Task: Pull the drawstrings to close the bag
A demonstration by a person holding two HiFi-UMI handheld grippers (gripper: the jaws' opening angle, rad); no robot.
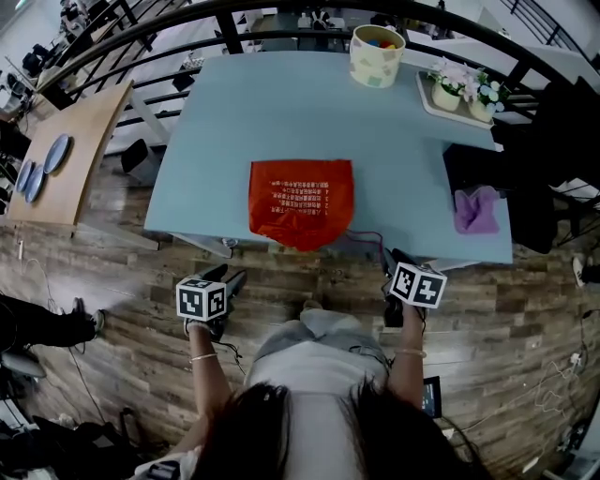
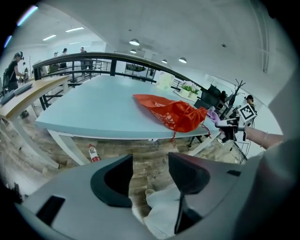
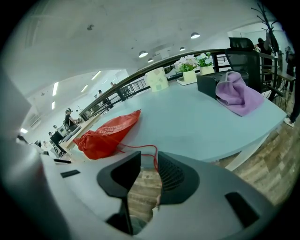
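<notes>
I note a wood-plank floor [image 1: 112,272], a dark railing [image 1: 281,11] at the far side, and a pale blue table [image 1: 225,131] in the middle.

Far left: a wooden side table [image 1: 89,131] carries blue plates [image 1: 56,152]. A bottle [image 2: 93,152] lies on the floor under the blue table.

Left gripper [image 1: 234,275]: I hold it off the near edge of the table, left of the bag. Its own view shows the jaws [image 2: 150,157] standing wide apart. Only floor and my clothing show between them, and nothing is gripped.

Centre: the red bag [image 1: 300,202] lies flat on the table. Its gathered mouth is at the near edge and slightly overhangs it.

Right of the bag: a red drawstring [image 1: 366,234] runs from the mouth to the right gripper [image 1: 389,255], which is just off the near edge. In that gripper's view the jaws [image 3: 149,154] stand narrowly apart, with floor visible in the gap. The drawstring [image 3: 140,147] passes between them and lies against the ribbed pad of one jaw. I do not see the pads pressing on it.

Far right: a patterned cup [image 1: 377,56] and a flower tray [image 1: 459,89] stand at the far edge. A purple cloth [image 1: 476,211] lies near the right corner.
</notes>
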